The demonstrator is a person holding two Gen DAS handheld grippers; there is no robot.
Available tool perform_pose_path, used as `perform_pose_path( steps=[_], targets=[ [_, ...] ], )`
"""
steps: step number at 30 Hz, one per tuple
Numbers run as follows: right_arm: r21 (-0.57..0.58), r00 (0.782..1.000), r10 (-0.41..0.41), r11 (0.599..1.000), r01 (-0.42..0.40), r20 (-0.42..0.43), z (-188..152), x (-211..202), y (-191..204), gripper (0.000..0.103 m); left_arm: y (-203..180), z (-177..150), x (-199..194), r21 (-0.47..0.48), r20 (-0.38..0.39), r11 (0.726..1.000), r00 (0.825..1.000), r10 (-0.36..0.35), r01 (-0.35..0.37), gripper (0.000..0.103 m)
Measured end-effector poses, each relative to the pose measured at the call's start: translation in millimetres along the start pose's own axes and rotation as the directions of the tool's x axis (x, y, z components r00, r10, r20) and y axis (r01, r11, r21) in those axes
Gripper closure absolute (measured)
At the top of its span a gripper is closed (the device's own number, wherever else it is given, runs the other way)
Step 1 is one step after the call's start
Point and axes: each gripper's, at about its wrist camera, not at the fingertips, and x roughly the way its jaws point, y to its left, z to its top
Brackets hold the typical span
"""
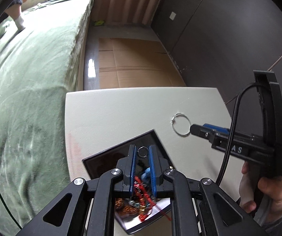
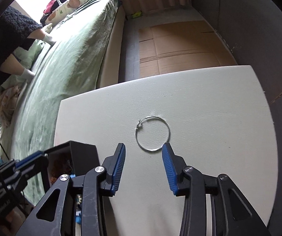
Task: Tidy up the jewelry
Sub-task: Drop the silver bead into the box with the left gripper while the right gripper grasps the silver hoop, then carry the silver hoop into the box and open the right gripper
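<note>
On the pale surface (image 2: 210, 106) a large silver hoop (image 2: 152, 133) lies flat, well out from the black jewelry box (image 1: 121, 157) that sits at the surface's near left part, beside the green-covered bed (image 1: 32, 74). The right tongs (image 2: 144, 147) stand released, their blue-padded fingers (image 2: 167, 157) spread wide just at the near edge of the hoop, the right pad touching or almost touching the wire; nothing is held between them. From the left wrist view the same right tongs (image 1: 195, 129) reach in from the right with their tip at the hoop's (image 1: 181, 124) right rim, a bare hand (image 1: 267, 188) gripping the handle. The left tongs (image 1: 142, 151) hang over the open box, fingers apart with a narrow gap and gripping nothing; a small silver ring (image 1: 142, 151) shows between the tips, lying on the dark floor of the box below them. Lower in the box sits a tangle of jewelry: red cord (image 1: 141, 194), a blue piece (image 1: 146, 176) and amber-brown beads (image 1: 125, 206). Flattened cardboard (image 2: 180, 47) covers the floor beyond the surface.
</note>
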Motion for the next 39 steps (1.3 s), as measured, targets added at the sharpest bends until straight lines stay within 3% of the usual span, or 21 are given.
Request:
perform_pose_path(
  steps=[3,8,10,12,16,21,26,28,30,32,39],
  targets=[
    [-0.003,1.0,-0.023,1.0,0.023,-0.006,3,9,5,0.064,11,-5,9,-0.028,-0.053,0.999,0.998,-0.032,0.031,0.09],
    [-0.003,1.0,-0.028,1.0,0.028,-0.004,9,17,11,0.064,31,-5,15,-0.092,-0.094,0.996,0.995,-0.031,0.023,0.086],
    [-0.006,0.999,-0.035,0.999,0.034,-0.002,10,19,13,0.064,36,-4,8,-0.104,-0.074,0.994,0.997,-0.034,0.027,0.073],
    [-0.009,0.999,-0.045,0.999,0.045,-0.002,12,24,15,0.064,40,-4,0,-0.109,-0.052,0.992,0.996,-0.068,0.062,0.067],
    [-0.008,0.998,-0.063,0.998,0.062,-0.002,16,34,17,0.065,46,-2,-11,-0.122,-0.026,0.99,0.997,-0.067,0.063,0.067],
    [-0.021,0.996,-0.09,0.996,0.09,-0.008,19,46,23,0.072,61,-1,-24,-0.157,0.011,0.985,0.997,-0.073,0.073,0.067],
    [-0.045,0.987,-0.161,0.986,0.162,0.02,21,51,30,0.077,77,-2,-28,-0.193,0.018,0.979,0.997,-0.07,0.072,0.067],
    [-0.055,0.982,-0.187,0.981,0.188,0.027,21,52,33,0.081,78,-3,-29,-0.199,0.016,0.977,0.998,-0.067,0.069,0.067],
    [-0.07,0.974,-0.223,0.972,0.225,0.034,21,53,35,0.094,80,-3,-28,-0.207,0.014,0.976,0.998,-0.063,0.065,0.067],
    [-0.071,0.977,-0.209,0.975,0.211,0.039,21,51,32,0.099,78,-3,-28,-0.208,0.012,0.976,0.998,-0.061,0.062,0.067],
    [-0.043,0.989,-0.134,0.99,0.136,0.064,14,21,21,0.1,72,-1,-22,-0.196,-0.002,0.979,0.998,-0.059,0.058,0.067]
  ],
)
